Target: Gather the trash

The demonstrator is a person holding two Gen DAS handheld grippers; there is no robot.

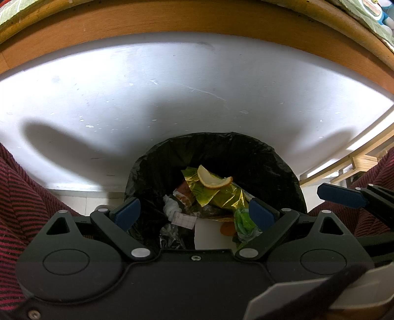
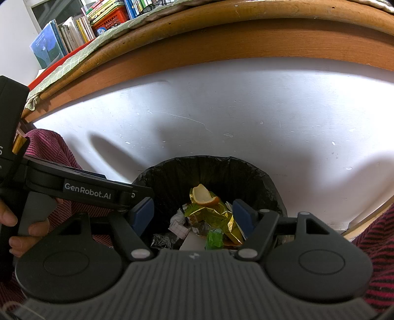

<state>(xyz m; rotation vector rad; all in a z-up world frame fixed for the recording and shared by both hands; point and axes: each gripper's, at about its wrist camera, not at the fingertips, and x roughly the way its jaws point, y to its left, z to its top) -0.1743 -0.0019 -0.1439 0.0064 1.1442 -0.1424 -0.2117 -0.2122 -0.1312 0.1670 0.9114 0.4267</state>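
Currently both of my hand-held grippers hang over the trash bin (image 1: 216, 172), which sits on the floor against a white wall (image 1: 172, 86) just below the edge of a wooden counter (image 1: 197, 22).

Left hand-held gripper (image 1: 194, 214): jaws wide, nothing between the blue pads. Right hand-held gripper (image 2: 193, 214): likewise wide and empty. In the right wrist view the left unit shows side-on, with my fingers (image 2: 14, 221) on its handle.

Bin contents, as far as visible: a piece of orange peel (image 1: 213, 178) lies on top of a crumpled gold foil wrapper (image 1: 216, 194). Beside and below these are a green wrapper (image 1: 242, 221), a scrap of squared paper (image 1: 183, 220), some white crumpled tissue (image 1: 171, 208) and a flat white piece (image 1: 209, 233). The black bin liner (image 1: 258, 152) is folded over the rim.

Progress, my judgement: a good share of the collecting looks done, since several pieces are already in the bin and neither tool carries anything. Whether more trash remains on the counter top I cannot tell; only its edge and a strip of green patterned cloth (image 2: 73, 56) are in view.

Surroundings: books (image 2: 69, 32) and a red basket (image 2: 110, 17) stand at the far left on the counter. My knees in red striped fabric (image 1: 22, 192) flank the bin.

Obstructions: the overhanging counter edge above, my knees close on both sides, and the two tools crowding each other over the opening.
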